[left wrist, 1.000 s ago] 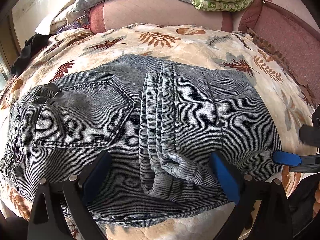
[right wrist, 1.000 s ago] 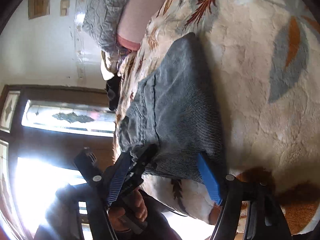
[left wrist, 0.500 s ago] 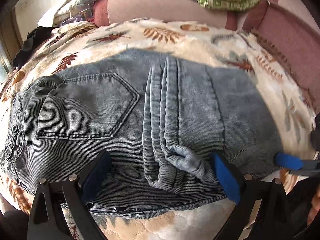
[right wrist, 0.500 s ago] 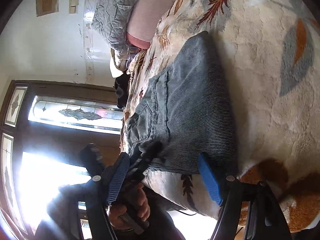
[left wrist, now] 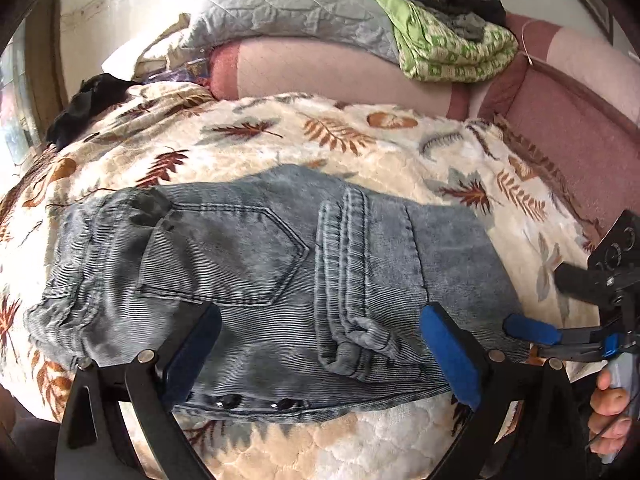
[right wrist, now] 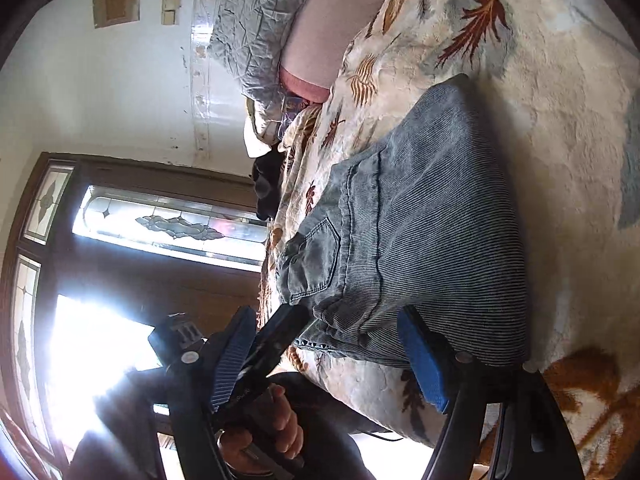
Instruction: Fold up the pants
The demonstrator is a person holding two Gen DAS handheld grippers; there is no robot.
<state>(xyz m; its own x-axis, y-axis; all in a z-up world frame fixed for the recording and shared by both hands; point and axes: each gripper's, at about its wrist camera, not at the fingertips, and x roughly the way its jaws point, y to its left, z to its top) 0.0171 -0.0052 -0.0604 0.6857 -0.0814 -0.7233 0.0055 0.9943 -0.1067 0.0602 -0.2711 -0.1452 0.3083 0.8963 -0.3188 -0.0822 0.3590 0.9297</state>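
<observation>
Left wrist view shows the pants (left wrist: pixel 256 280), soft, heavy denim folded on the blanket (left wrist: pixel 360 148), likely best pinched at the thick near edge, with left gripper (left wrist: pixel 320 350) jaws spread empty and right gripper (right wrist: pixel 328 354) jaws opening, seemingly touching nothing.

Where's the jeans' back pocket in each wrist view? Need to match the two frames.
Left wrist view: back pocket sits left of centre, its point aimed right at the folded leg hems.
Right wrist view: back pocket is centre-left, seen edge-on and rotated, just above the gripper fingers.
Shared landmark: the grey quilted pillow by the wall.
</observation>
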